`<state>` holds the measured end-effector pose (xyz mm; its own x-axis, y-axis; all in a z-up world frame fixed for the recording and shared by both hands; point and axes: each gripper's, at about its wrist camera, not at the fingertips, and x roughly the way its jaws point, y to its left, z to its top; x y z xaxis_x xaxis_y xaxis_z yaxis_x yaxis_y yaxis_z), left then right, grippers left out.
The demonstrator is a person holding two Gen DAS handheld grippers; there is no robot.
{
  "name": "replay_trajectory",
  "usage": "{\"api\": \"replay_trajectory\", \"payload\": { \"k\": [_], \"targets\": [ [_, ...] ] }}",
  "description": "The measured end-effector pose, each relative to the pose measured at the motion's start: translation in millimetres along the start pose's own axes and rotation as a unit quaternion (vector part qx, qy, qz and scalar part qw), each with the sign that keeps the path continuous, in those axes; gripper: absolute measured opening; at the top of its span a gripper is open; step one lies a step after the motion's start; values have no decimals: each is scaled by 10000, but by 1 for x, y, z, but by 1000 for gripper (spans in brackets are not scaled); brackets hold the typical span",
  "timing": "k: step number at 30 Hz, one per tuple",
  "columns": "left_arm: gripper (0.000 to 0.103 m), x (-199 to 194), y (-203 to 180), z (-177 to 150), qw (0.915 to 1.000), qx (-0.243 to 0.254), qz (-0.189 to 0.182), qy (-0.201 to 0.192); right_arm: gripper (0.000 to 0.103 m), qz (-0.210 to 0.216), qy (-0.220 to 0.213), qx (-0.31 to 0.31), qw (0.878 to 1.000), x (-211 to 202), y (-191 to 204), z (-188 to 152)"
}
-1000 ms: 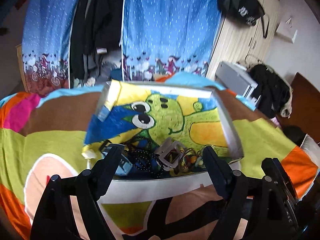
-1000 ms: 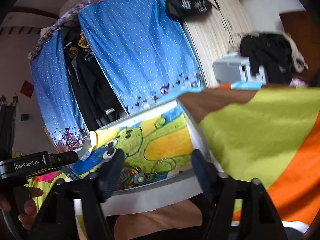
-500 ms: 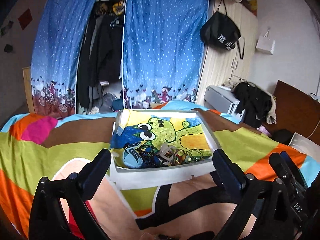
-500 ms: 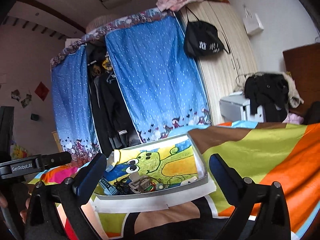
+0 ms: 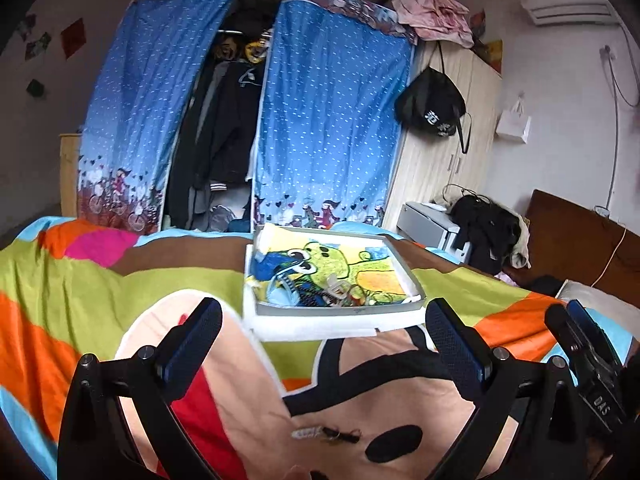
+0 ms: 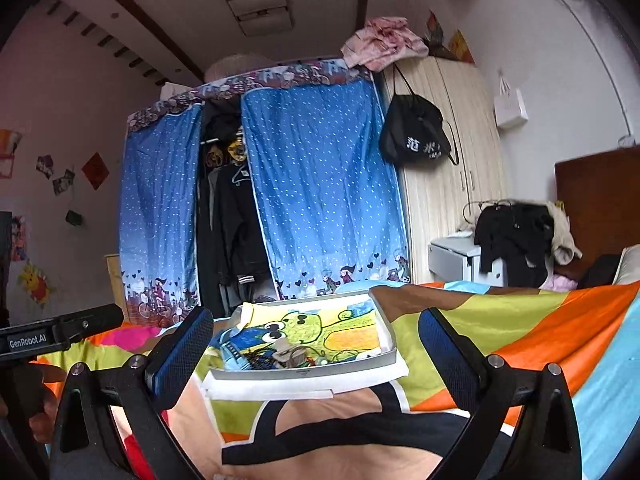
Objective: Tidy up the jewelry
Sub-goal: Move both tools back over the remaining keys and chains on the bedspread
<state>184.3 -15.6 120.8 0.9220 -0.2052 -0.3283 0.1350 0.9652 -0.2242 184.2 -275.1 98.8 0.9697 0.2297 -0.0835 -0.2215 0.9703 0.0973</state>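
Jewelry (image 5: 332, 294) tangled at tray (image 5: 340, 312) near edge: light, snaggy; pinch single strand. Left gripper (image 5: 324, 332), right gripper (image 6: 316, 344) wide, empty.

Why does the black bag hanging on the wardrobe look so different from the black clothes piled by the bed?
The black bag hangs high on the wooden wardrobe door, while the black clothes sit low, near the grey cabinet. The bag has white writing; the clothes show none. The bag keeps one rounded shape; the clothes are a floppy, crumpled heap. Both are black and soft-looking.
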Motion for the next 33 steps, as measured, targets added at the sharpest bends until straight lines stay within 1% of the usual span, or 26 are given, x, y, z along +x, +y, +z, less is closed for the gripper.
{"api": "replay_trajectory", "payload": {
  "k": [3, 6, 11, 16, 23, 29, 33],
  "targets": [
    [100, -16, 11, -8, 9999, -35, 97, -55, 103, 46, 10, -124, 9999, -17, 14, -8],
    [100, -26, 21, -17, 9997, -26, 257, -39, 103, 100, 111, -210, 9997, -26, 26, -15],
    [100, -38, 34, -35, 9994, -18, 349, 14, 103, 158, 310, -262, 9991, -41, 43, -31],
    [100, -41, 47, -53, 9989, 41, 440, 136, 103, 132, 513, -409, 9978, -49, 59, -46],
    [100, -38, 66, -81, 9982, 23, 510, 306, 103, 46, 987, -409, 9943, -48, 65, -69],
    [100, -36, 65, -95, 9973, 199, 503, 505, 103, -83, 1329, -380, 9904, -46, 65, -83],
    [100, -24, 61, -104, 9940, 322, 484, 928, 103, -183, 1632, -231, 9861, -41, 60, -91]
  ]
}}
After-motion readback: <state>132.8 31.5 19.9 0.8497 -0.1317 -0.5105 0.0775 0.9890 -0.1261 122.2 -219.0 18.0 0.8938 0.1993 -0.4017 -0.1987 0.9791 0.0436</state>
